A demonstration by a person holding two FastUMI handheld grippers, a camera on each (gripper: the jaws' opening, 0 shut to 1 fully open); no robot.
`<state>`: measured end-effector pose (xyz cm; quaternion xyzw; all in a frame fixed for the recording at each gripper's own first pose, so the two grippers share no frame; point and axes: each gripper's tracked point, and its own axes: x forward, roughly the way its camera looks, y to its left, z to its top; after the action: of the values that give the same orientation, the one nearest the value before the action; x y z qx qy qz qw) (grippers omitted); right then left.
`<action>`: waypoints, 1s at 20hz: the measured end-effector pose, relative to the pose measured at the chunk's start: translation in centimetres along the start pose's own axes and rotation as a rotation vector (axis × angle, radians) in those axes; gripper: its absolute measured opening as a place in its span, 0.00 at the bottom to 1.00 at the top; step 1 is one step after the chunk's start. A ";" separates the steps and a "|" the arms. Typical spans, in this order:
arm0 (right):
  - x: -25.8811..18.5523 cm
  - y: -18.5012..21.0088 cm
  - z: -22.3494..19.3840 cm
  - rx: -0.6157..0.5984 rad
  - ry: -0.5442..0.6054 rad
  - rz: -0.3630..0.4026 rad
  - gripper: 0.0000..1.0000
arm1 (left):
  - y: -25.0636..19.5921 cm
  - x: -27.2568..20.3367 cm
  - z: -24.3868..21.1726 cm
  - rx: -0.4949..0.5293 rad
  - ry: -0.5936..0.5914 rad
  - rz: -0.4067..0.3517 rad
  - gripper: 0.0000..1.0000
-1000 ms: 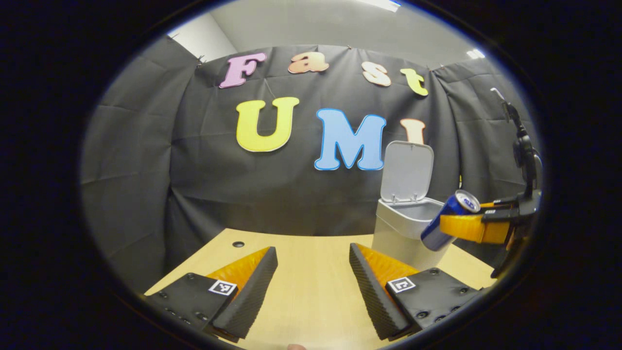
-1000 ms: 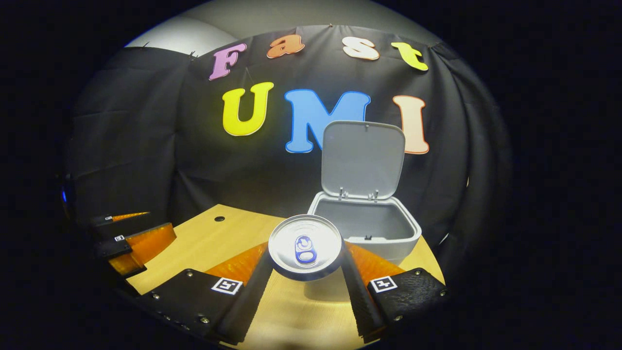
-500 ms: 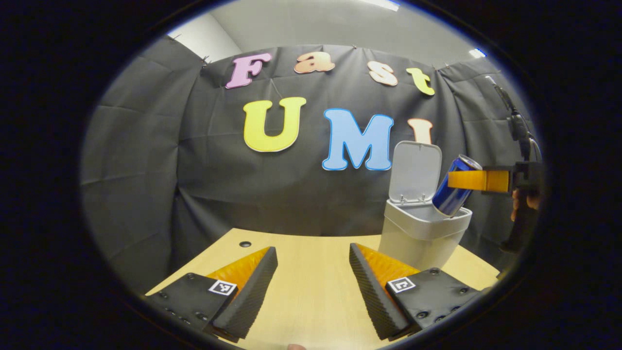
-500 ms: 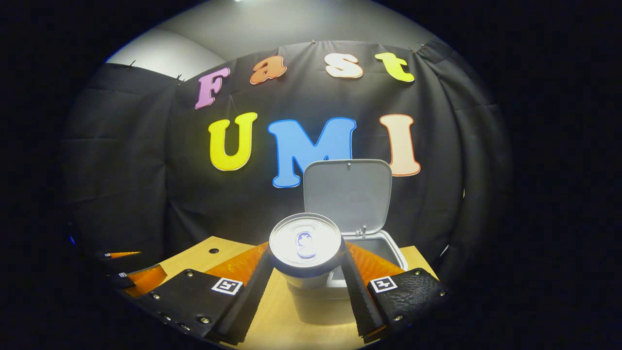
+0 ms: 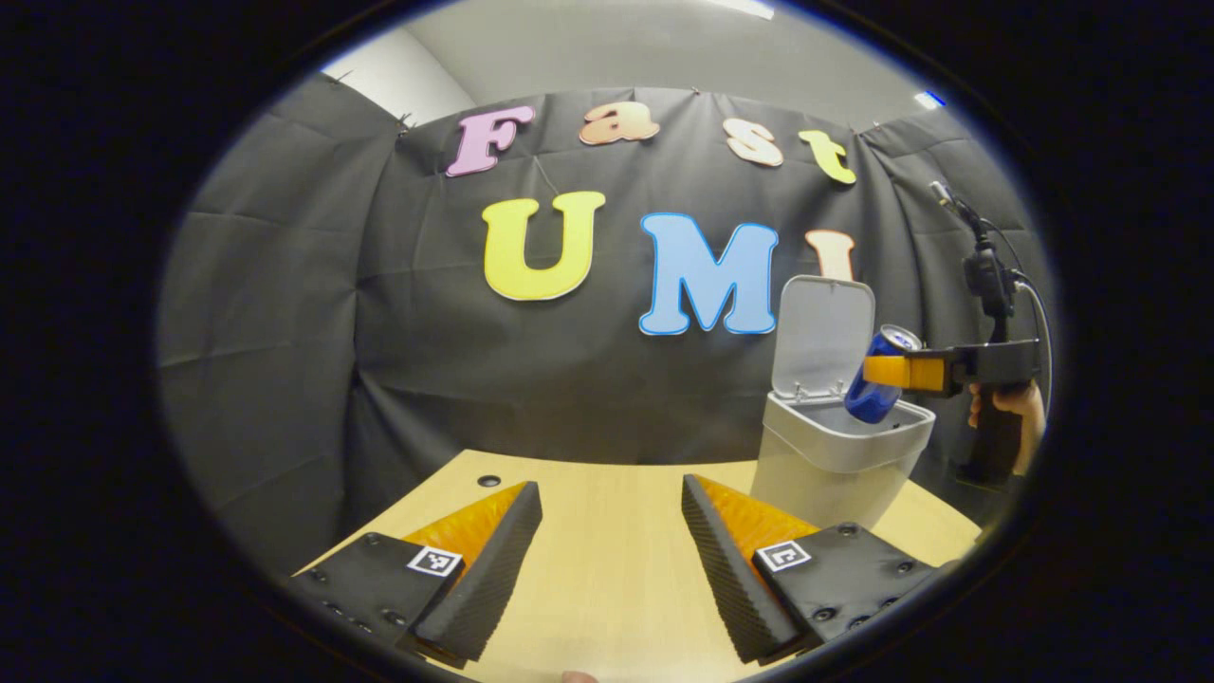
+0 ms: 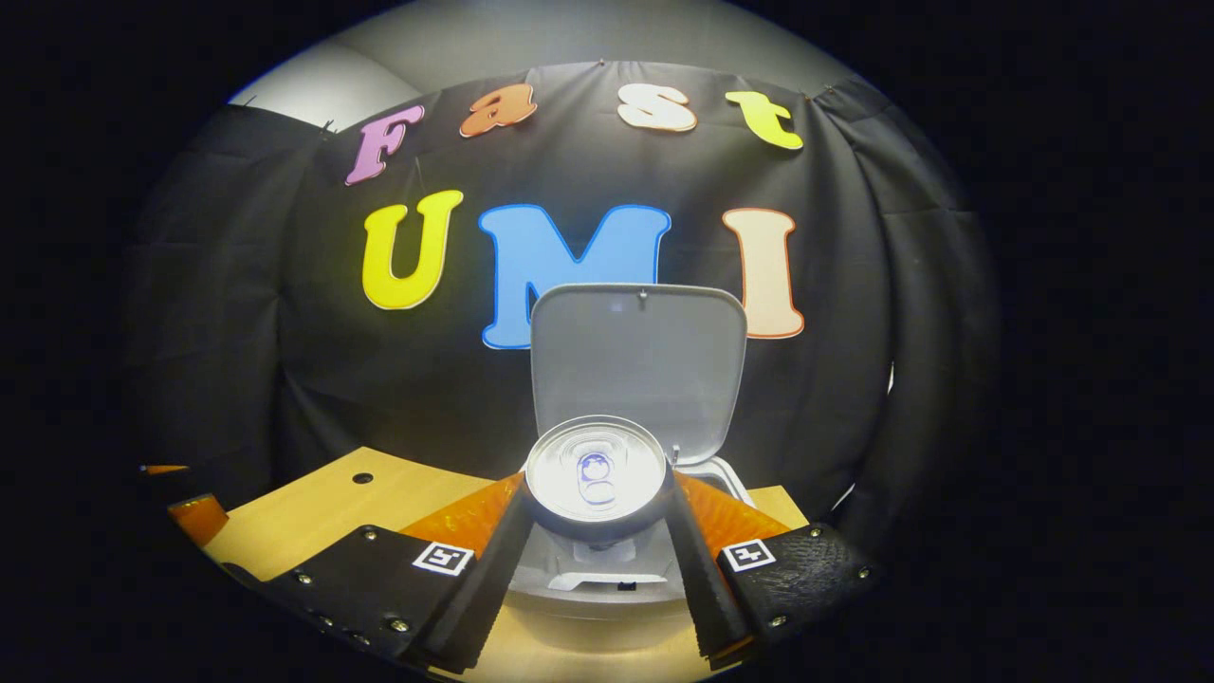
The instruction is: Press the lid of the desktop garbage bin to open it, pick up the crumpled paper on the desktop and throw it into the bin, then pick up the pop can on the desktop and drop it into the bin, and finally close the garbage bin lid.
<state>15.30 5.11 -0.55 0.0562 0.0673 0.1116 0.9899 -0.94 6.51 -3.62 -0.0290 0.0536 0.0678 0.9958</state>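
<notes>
Gripping pop can (image 6: pixel 597 470) between both fingers, right hand-held gripper (image 6: pixel 596 569), above open bin (image 5: pixel 839 446); left hand-held gripper (image 5: pixel 612 569) spread, holding nothing

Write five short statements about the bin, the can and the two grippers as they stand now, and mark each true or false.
1. The bin has its lid standing open. True.
2. The right gripper holds the can between its fingers. True.
3. The can lies on the table. False: it is held up over the bin's opening, tilted.
4. The left gripper is shut on a ball of paper. False: its fingers stand apart with nothing between them.
5. The left gripper hovers over the bin. False: it is over the table, with the bin ahead and to one side.
</notes>
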 end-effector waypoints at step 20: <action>0.3 -1.4 0.6 0.023 -0.012 -0.040 0.94 | -0.8 -0.5 0.3 0.002 -0.006 -0.010 0.97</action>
<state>16.02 3.80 -0.14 0.0666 0.0639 0.0906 0.9916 -1.33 5.67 -3.22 -0.0283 0.0507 0.0628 0.9963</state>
